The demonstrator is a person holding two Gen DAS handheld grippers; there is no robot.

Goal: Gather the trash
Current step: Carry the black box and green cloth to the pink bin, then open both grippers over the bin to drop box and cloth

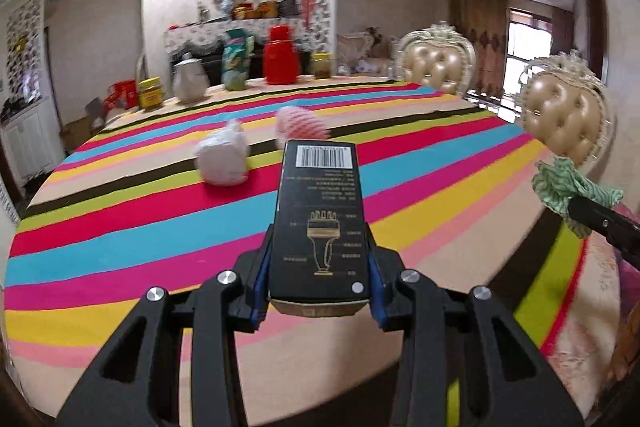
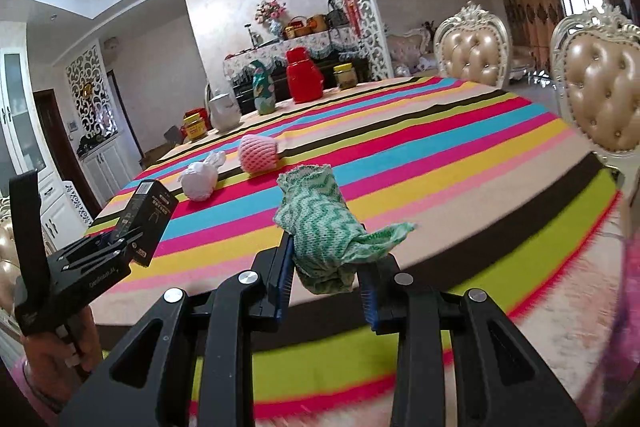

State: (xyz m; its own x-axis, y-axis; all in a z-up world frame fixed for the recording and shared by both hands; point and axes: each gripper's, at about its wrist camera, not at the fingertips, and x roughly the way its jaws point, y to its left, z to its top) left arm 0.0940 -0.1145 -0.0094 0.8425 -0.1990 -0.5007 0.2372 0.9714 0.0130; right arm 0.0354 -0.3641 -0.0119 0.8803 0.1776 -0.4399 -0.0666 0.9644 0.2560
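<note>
My left gripper is shut on a black carton with a barcode, held above the near part of the striped table. It also shows in the right wrist view. My right gripper is shut on a crumpled green-and-white cloth, held over the table's near edge; the cloth shows at the right in the left wrist view. A tied white bag and a pink foam fruit net lie on the table beyond the carton; both show in the right wrist view, bag, net.
At the table's far edge stand a red thermos, a green packet, a metal kettle and two yellow-lidded jars. Two padded chairs stand at the right side. A sideboard with clutter is behind.
</note>
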